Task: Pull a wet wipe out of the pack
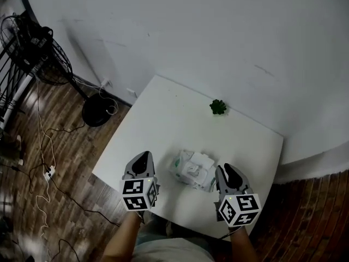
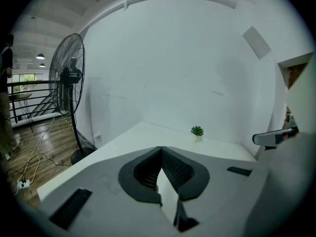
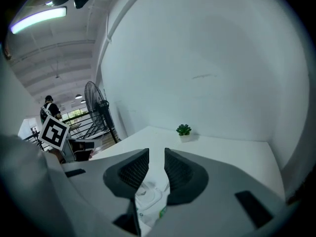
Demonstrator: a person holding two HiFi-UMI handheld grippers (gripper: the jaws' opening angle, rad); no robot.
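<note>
In the head view the wipe pack (image 1: 192, 170) lies low-centre on the white table (image 1: 163, 113). The left gripper (image 1: 143, 158) and right gripper (image 1: 227, 171) flank it, likely ready to steady and pull.

In the left gripper view the jaws are pressed together on nothing.

In the right gripper view the jaws stand slightly parted above the pack, seemingly lined up for the wipe.

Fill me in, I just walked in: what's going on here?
A person holds tongs in each hand over a white table. A wipe pack lies between them; neither touches it. The left tongs are shut and empty; the right tongs are open, pointed at the wipe pack.
</note>
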